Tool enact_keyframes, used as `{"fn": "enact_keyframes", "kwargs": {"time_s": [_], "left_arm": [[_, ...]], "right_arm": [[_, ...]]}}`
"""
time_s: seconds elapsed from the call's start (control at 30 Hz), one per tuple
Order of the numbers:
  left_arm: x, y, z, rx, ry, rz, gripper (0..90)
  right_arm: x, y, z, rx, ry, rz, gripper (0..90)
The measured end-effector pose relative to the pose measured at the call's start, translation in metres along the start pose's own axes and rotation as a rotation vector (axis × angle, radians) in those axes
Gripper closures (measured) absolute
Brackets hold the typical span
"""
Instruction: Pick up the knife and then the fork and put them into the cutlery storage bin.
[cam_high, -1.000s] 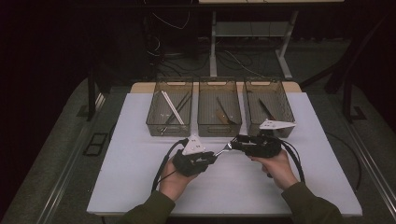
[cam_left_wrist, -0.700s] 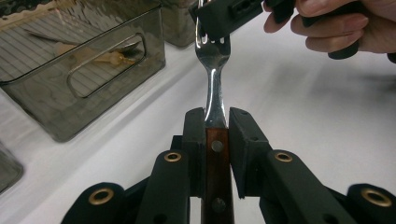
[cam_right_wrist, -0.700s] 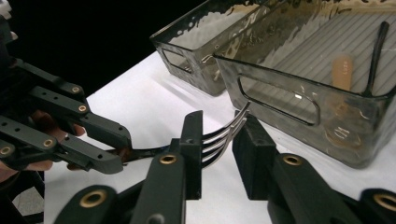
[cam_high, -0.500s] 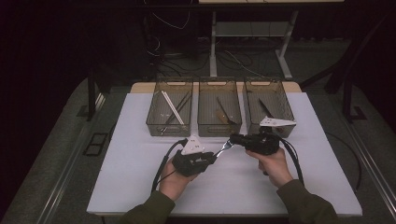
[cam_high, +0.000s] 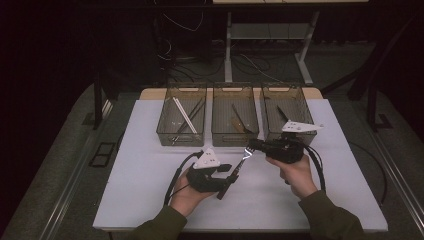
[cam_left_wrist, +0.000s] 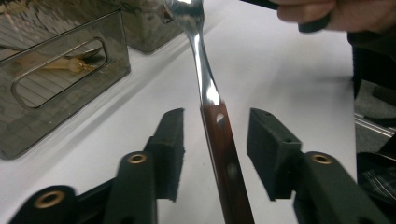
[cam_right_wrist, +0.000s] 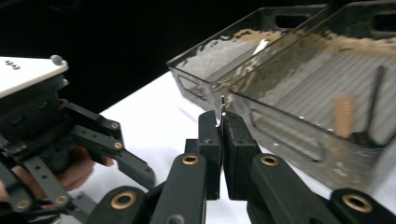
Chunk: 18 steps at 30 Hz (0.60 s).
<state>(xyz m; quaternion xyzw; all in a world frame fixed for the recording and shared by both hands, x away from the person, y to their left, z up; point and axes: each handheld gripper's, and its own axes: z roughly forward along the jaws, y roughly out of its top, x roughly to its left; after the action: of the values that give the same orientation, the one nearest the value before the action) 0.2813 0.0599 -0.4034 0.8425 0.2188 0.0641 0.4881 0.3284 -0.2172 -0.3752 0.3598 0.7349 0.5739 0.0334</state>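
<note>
The right tongs (cam_high: 253, 145) pinch the metal head of a fork (cam_left_wrist: 205, 84); its brown handle runs between the open, untouching left tongs (cam_left_wrist: 215, 140) above the table (cam_high: 150, 150).

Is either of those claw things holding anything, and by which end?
The right gripper pinches a fork by its metal head end. The left gripper's jaws stand open around its brown handle, not touching.
</note>
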Motion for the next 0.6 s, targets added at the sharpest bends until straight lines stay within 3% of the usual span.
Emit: {"fn": "enact_keyframes", "kwargs": {"time_s": [0.23,0.4,0.6], "left_arm": [[0.011,-0.018,-0.019,-0.018,-0.004,-0.011,43.3],[0.02,-0.031,-0.033,-0.022,0.011,-0.029,36.7],[0.026,-0.045,-0.045,-0.02,0.033,-0.019,27.8]], "right_arm": [[-0.008,0.012,-0.021,0.015,-0.092,-0.033,87.2],[-0.017,0.019,-0.036,0.016,-0.142,-0.042,87.2],[-0.028,0.026,-0.052,0.008,-0.196,-0.036,87.1]]}}
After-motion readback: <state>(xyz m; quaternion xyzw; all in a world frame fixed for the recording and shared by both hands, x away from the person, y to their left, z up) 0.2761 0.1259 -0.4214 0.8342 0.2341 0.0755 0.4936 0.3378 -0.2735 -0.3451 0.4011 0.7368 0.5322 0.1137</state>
